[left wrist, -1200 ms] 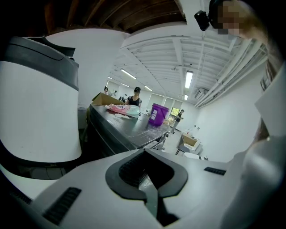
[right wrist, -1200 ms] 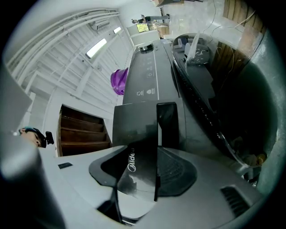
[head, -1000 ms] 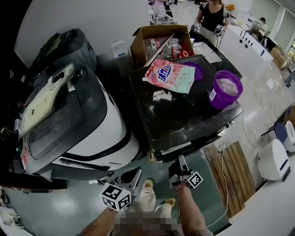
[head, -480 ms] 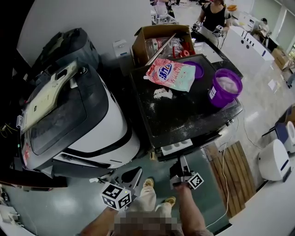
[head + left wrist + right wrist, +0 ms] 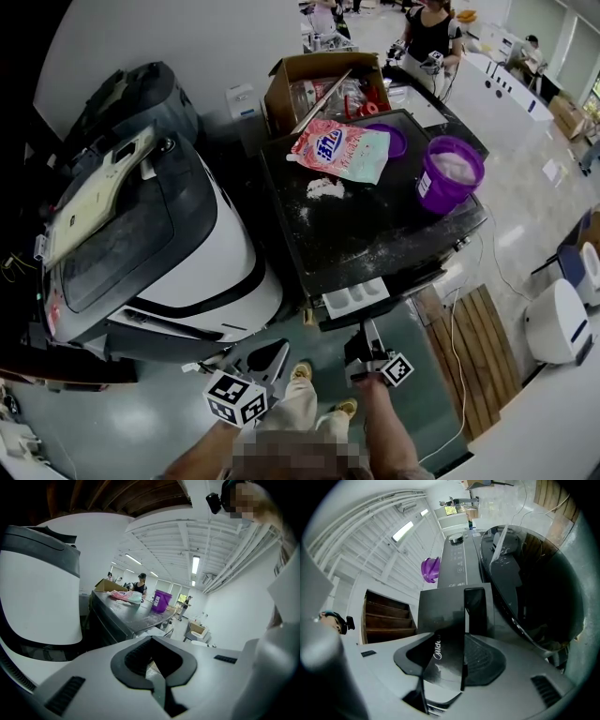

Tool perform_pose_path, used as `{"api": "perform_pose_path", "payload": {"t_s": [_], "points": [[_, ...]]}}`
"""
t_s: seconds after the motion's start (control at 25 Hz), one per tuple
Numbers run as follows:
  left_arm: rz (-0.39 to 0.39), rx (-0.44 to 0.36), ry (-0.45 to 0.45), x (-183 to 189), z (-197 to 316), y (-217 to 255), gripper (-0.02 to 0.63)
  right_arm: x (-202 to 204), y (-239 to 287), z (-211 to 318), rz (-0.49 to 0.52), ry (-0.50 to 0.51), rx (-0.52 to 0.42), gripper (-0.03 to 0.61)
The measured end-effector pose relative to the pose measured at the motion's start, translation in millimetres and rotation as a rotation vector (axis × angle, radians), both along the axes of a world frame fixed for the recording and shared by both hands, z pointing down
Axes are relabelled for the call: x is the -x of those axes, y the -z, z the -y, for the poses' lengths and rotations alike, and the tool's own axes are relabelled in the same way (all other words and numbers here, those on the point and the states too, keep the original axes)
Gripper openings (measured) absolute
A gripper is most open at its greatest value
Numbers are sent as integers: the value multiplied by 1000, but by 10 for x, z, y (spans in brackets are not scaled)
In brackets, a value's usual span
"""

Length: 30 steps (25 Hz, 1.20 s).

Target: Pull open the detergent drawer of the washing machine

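**Right gripper** [image 5: 451,663]: jaws pinching the front panel of the detergent drawer [image 5: 443,613], one pad on each face of the panel's near edge

**Detergent drawer**: stands partway out of the washing machine [image 5: 375,239], near the left end of its front edge; pale compartments show from above in the head view

**Handling note**: the pull probably goes best with a firm pinch, drawn straight back along the drawer's own line, level, with no twist or lift. The glossy panel looks likely to slip, and the pull should ease near the end stop

**Left gripper** [image 5: 151,641]: jaws pressed together, nothing between them, held low by the person's leg, no part in the pull

**Writing**:
- Drawer panel: "Midea" in pale letters, last letter partly covered
- Detergent bag [image 5: 342,150] on the machine top: blue print, too small to read
- Purple tub [image 5: 450,178]: white label, unreadable
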<state>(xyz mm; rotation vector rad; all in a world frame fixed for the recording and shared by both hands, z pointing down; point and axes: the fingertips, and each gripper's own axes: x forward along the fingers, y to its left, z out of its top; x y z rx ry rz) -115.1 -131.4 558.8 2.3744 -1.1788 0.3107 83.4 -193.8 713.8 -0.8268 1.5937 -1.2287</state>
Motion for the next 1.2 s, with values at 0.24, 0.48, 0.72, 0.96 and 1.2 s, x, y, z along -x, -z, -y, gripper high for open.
{"api": "perform_pose_path", "payload": {"t_s": [0.24, 0.48, 0.72, 0.96, 1.2], "points": [[-3, 2, -4, -52, -67, 4, 20, -47, 25, -134, 4, 8, -8, 179], [-6, -3, -10, -109, -121, 14, 21, -75, 1, -202, -5, 15, -3, 179], [-4, -7, -15, -149, -193, 36, 21, -112, 5, -302, 1, 18, 1, 172], [-2, -5, -17, -167, -256, 36, 21, -178, 11, -507, 21, 9, -21, 163], [-4, -3, -45, -312, -332, 25, 21, -251, 0, -672, 15, 7, -23, 163]]}}
